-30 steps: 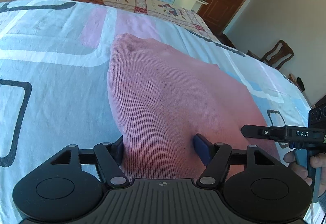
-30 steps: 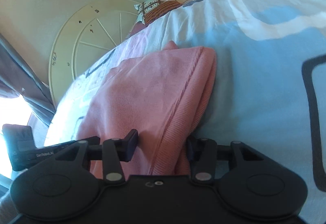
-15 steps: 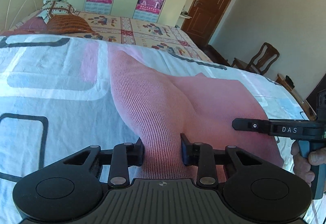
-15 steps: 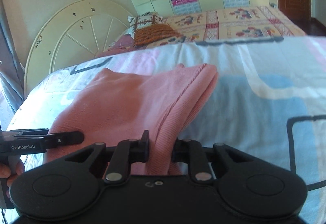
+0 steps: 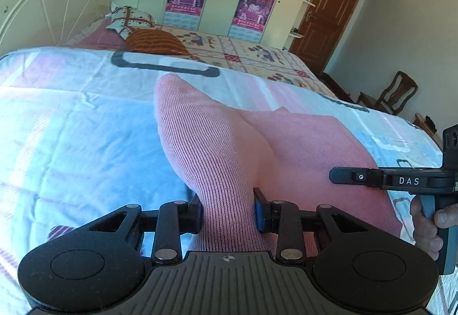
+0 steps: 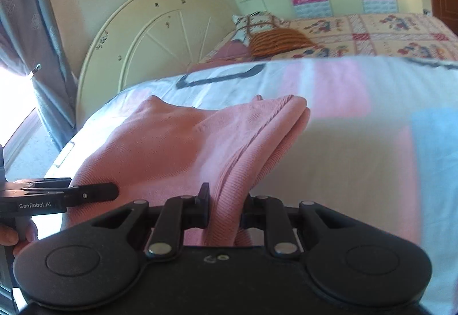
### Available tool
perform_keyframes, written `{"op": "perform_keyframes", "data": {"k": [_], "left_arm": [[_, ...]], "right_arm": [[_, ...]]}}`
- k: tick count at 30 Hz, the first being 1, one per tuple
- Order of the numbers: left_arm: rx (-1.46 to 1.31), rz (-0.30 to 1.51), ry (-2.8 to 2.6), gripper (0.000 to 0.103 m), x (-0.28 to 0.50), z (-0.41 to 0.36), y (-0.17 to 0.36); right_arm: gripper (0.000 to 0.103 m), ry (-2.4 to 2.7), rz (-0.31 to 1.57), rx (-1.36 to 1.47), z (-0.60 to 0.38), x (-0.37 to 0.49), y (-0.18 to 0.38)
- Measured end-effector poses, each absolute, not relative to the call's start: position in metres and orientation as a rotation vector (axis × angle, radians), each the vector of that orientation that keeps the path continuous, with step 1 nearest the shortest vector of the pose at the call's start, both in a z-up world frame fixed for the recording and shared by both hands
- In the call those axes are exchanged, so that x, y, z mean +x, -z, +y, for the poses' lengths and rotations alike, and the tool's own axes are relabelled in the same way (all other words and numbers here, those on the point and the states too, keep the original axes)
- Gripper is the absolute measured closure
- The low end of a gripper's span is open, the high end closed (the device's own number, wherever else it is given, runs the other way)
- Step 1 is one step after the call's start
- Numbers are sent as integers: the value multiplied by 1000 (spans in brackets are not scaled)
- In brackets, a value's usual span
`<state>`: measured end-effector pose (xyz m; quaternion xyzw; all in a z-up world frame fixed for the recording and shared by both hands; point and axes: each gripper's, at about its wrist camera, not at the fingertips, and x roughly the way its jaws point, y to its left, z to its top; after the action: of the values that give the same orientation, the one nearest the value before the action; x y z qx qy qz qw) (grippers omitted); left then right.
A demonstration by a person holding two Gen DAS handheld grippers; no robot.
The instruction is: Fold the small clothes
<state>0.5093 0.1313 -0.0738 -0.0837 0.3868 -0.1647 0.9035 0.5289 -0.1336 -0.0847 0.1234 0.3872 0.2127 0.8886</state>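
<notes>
A pink knit garment lies on the bed's white, blue and pink quilt. My left gripper is shut on its near left edge, lifting the cloth into a ridge. My right gripper is shut on the garment's near right edge, where the ribbed hem bunches between the jaws. The right gripper also shows at the right in the left wrist view. The left gripper shows at the left in the right wrist view. The garment's far edge rests on the quilt.
A patterned pillow and an orange striped cloth lie at the head of the bed by the round headboard. A wardrobe with posters, a brown door and a wooden chair stand beyond. A curtain hangs left.
Both grippers closed on the garment's near edge and rose, lifting it off the quilt. The views tilted up, showing more of the room.
</notes>
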Motion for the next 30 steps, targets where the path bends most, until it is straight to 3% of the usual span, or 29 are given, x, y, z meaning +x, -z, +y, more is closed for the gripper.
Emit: {"op": "perform_keyframes", "data": {"k": [5,6,9,14,15,16,19,22,25,26,30], "left_arm": [[-221,822,341,70,505,179,107],[-233,834,343,64,506,184,116],[-291,839,289,28,503,194,141],[-322,816,272,26,498,199,145],[-309,797,262,28,495,200,138],[-294,774,259,40,490,202,131],[-283,705,274,64,480,216,107],[-248,699,380,77,492,209,96],[-142,775,434,86,510,184,105],[-121,814,422,87,516,179,113],[-140,835,420,87,517,177,120]], "right_arm": [[85,-472,841,269,-97,532,105],[85,-468,855,270,-93,534,111],[85,-399,914,294,-93,536,134],[81,-361,922,359,-104,528,142],[75,-345,919,347,-105,525,139],[73,-324,911,328,-107,522,133],[81,-304,841,251,-105,511,106],[87,-349,799,168,-92,511,91],[93,-369,833,92,-74,526,98],[101,-342,867,57,-69,534,106],[103,-254,917,20,-75,546,127]]}}
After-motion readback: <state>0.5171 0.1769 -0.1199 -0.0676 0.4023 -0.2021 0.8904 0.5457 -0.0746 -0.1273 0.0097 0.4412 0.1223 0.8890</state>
